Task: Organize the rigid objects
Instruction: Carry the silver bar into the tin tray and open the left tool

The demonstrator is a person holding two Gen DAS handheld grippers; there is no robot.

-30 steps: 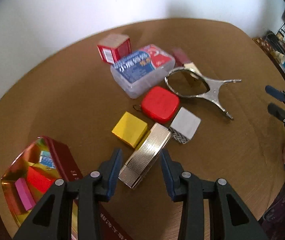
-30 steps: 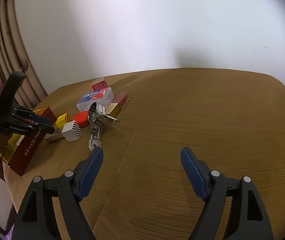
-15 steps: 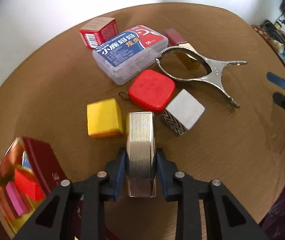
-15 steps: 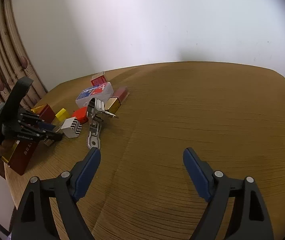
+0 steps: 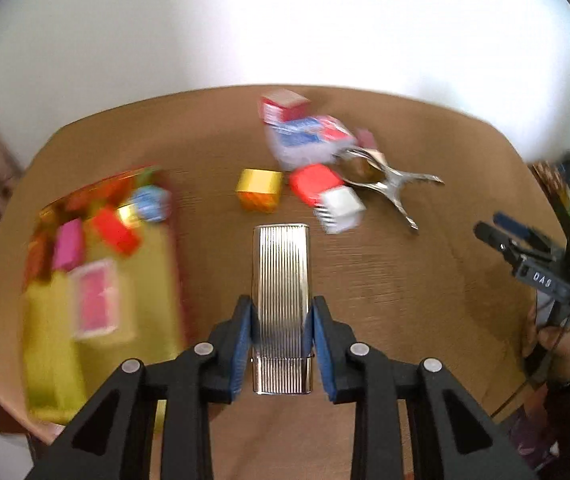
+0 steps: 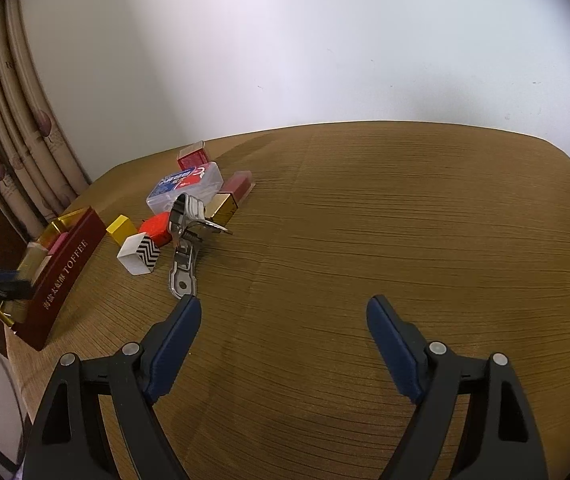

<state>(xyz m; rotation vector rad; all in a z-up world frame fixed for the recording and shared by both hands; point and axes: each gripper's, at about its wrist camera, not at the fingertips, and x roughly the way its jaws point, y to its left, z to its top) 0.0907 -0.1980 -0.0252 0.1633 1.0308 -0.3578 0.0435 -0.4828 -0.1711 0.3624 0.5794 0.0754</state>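
Plainly wide open: bare tabletop (image 6: pixel 365 208) across the right and centre of the right wrist view, out to the curved far edge under the white wall. Clutter only at left: zigzag white cube (image 6: pixel 140 254), metal clamp (image 6: pixel 183 236), clear plastic box (image 6: pixel 185 186), with the red toffee tin (image 6: pixel 67 266) at the near left edge. Left claw (image 5: pixel 281 334) clenched on the ribbed silver case (image 5: pixel 281 276), pads pressing both long sides, case end-on at lower centre of the left wrist view. Right claw (image 6: pixel 283 338) released, spread wide, holding nothing. Compared with a second back: case then flat on the tabletop beside the yellow cube (image 5: pixel 259 190), ungripped; now lifted clear, tin interior swung closer at left, surroundings blurred.
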